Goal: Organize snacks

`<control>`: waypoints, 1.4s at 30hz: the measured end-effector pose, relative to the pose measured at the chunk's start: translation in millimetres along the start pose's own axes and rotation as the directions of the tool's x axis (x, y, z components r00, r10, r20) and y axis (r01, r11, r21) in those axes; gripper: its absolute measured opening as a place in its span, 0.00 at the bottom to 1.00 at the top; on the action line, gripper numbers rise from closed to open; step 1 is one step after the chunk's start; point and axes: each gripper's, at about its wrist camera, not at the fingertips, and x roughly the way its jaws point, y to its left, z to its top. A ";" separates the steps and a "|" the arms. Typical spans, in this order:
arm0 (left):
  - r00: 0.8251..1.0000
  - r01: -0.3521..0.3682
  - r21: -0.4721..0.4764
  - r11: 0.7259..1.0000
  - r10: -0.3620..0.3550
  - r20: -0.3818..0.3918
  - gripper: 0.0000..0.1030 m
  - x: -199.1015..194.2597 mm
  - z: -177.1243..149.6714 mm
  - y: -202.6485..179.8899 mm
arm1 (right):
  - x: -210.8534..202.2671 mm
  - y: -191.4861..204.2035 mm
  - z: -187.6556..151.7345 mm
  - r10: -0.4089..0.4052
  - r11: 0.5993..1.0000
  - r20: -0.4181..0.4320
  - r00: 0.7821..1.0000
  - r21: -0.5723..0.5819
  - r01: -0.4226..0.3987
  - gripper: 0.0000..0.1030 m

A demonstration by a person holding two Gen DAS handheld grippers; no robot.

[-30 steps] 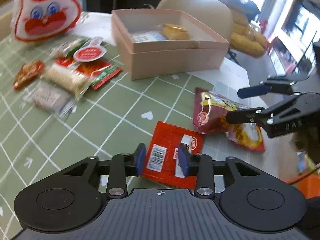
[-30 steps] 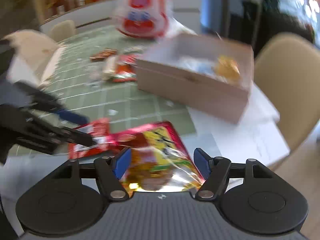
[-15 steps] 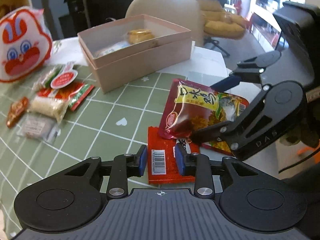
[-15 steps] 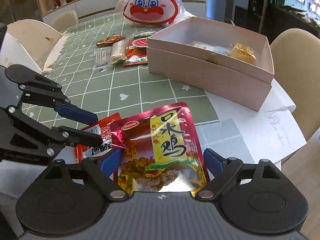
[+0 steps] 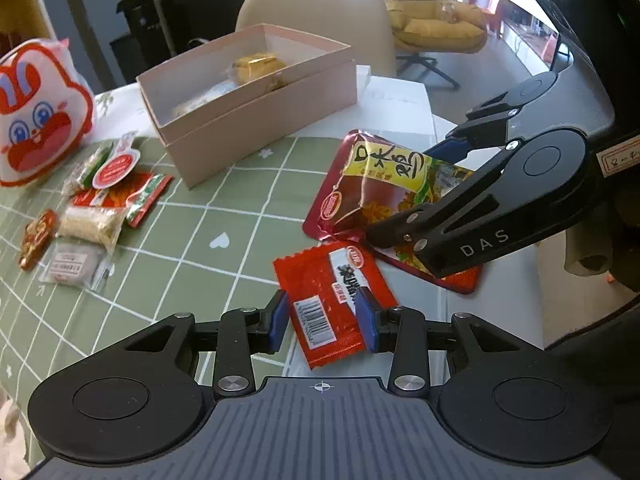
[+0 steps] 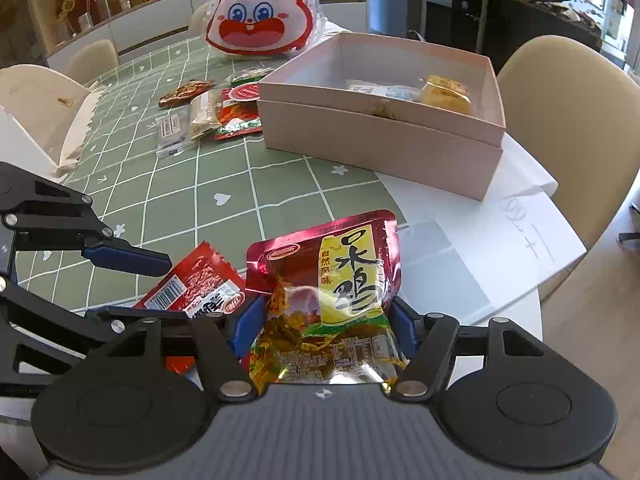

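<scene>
The right gripper point(image 6: 323, 326) has the big foil chicken snack bag point(image 6: 332, 292) between its blue pads, which sit against the bag's crumpled sides while the jaws are closing on it. The bag's far end lifts off the surface point(image 6: 280, 184) near the front edge. Its yellow panel carries large black Chinese characters, with a small red oval brand mark at the top left corner and fine print on the lower part that I cannot read.

Just beside it, to its left in the right wrist view, lies the small red sachet point(image 5: 332, 300), flat on the surface. The left gripper point(image 5: 322, 316) straddles it: the jaws stand partly apart and are opening, a pad on each side of the sachet, not pressing it as far as I can see. The sachet shows a white barcode label, a white strip with black Chinese characters and a red oval logo. The right gripper's black arm, seen from the left wrist view, bears the letters "DAS".

Further back stands the open pink box point(image 6: 380, 136), with a yellow-wrapped cake point(image 6: 444, 94) and a pale packet point(image 6: 376, 90) inside. A white sheet of paper point(image 6: 500, 232) with handwritten marks lies under and beside it. To the box's left is a cluster of small snack packets point(image 6: 208, 116), well apart from the grippers. Behind them stands a white-and-red rabbit-face bag point(image 6: 260, 8).
</scene>
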 end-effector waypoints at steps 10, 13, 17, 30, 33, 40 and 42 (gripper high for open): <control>1.000 0.018 0.039 0.999 -0.019 0.014 0.52 6.8 1.7 -14.7 | -9.3 -10.1 -9.1 -0.001 0.998 0.017 1.000 0.057 0.000 0.65; 1.000 -0.017 0.011 1.000 0.017 -0.003 0.52 7.6 3.3 -11.3 | -10.7 -9.7 -11.6 -0.008 0.998 0.024 1.000 0.058 0.007 0.65; 0.999 -0.038 -0.036 0.999 0.038 0.019 0.50 9.1 0.4 -2.5 | -11.1 -8.3 -14.0 -0.017 0.998 0.036 0.999 0.056 0.015 0.65; 0.999 0.030 -0.146 0.989 -0.024 0.044 0.92 19.4 -5.6 12.5 | -13.3 -8.7 -17.1 -0.015 0.998 0.040 0.999 0.062 0.013 0.65; 0.997 0.030 -0.175 0.984 -0.017 0.072 0.74 12.6 -10.0 23.2 | -13.0 -8.8 -17.2 -0.014 0.998 0.040 0.999 0.062 0.012 0.65; 0.996 0.076 -0.265 0.961 -0.061 0.066 0.62 6.9 -9.1 45.0 | -13.0 -8.9 -16.7 -0.015 0.998 0.037 0.999 0.064 0.012 0.65; 0.995 0.090 -0.292 0.952 -0.075 0.062 0.59 6.9 -8.2 48.7 | -12.8 -9.1 -16.2 -0.015 0.998 0.034 0.999 0.067 0.012 0.65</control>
